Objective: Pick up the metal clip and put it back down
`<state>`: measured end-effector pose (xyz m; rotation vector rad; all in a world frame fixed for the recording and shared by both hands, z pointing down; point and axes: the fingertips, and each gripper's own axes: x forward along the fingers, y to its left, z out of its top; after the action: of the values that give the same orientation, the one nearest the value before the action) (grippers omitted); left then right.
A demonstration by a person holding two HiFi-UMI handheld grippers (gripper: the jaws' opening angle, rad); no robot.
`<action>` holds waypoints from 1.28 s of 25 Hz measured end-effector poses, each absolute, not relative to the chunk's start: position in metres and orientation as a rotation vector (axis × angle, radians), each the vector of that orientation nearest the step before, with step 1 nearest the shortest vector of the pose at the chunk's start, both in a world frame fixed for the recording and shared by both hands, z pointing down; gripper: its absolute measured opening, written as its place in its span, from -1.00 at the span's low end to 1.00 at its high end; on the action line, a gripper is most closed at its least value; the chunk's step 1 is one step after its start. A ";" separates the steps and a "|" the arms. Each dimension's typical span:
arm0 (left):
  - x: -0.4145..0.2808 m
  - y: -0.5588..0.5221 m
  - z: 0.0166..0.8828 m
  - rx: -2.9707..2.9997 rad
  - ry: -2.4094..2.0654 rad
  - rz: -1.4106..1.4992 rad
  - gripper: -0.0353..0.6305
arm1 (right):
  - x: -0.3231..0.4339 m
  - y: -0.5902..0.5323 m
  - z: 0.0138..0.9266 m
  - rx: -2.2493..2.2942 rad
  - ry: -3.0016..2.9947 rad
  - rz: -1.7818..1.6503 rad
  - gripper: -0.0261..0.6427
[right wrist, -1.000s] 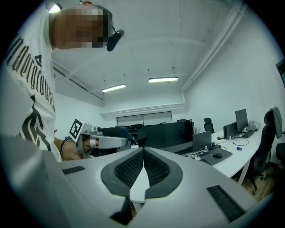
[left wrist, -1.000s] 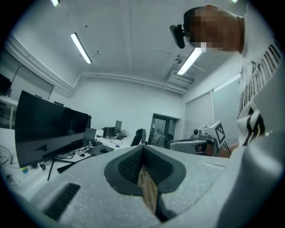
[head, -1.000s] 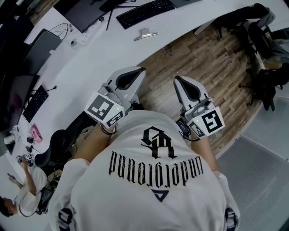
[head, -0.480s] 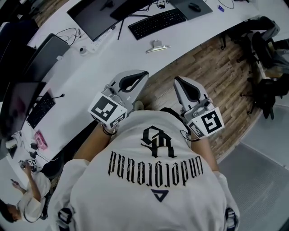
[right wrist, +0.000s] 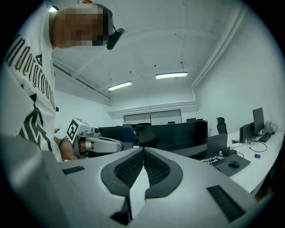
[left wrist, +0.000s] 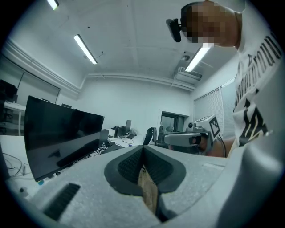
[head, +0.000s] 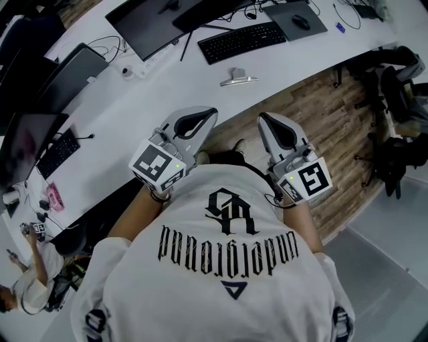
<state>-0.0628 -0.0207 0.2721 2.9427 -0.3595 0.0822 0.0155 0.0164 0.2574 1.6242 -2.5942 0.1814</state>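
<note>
The metal clip (head: pixel 237 77) is a small silver piece lying on the white desk (head: pixel 134 113), just in front of a black keyboard (head: pixel 242 41). Both grippers are held up close to the person's chest, short of the desk and well apart from the clip. My left gripper (head: pixel 210 113) points toward the desk edge with its jaws together and nothing between them. My right gripper (head: pixel 263 119) hangs over the wooden floor, also shut and empty. In the left gripper view the left gripper (left wrist: pixel 143 149) shows its pads meeting; in the right gripper view the right gripper (right wrist: pixel 143 151) shows the same. The clip is not seen in either gripper view.
A dark monitor (head: pixel 157 20) stands behind the keyboard, with a mouse on a grey pad (head: pixel 294 20) to the right. More screens (head: pixel 67 73) line the desk's left part. Office chairs (head: pixel 401 100) stand on the floor at right. A seated person (head: pixel 30 284) is at lower left.
The head view has shifted, so the desk, keyboard and clip now sit lower and further right in it. Both grippers stay shut, in about the same place before the chest.
</note>
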 end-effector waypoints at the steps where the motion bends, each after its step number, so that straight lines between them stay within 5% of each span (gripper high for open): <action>1: -0.060 -0.023 0.272 2.941 -0.380 0.085 -0.85 | 0.019 0.013 0.258 1.606 -2.604 0.184 -0.88; 32: 0.037 -0.082 0.316 2.839 -0.845 0.275 -0.85 | 0.167 -0.053 0.302 1.235 -2.763 0.365 -0.88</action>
<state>0.0374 -0.0822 0.3164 2.8392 -0.8453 0.2750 0.1668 -0.0525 0.3015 1.2353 -2.7627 0.3655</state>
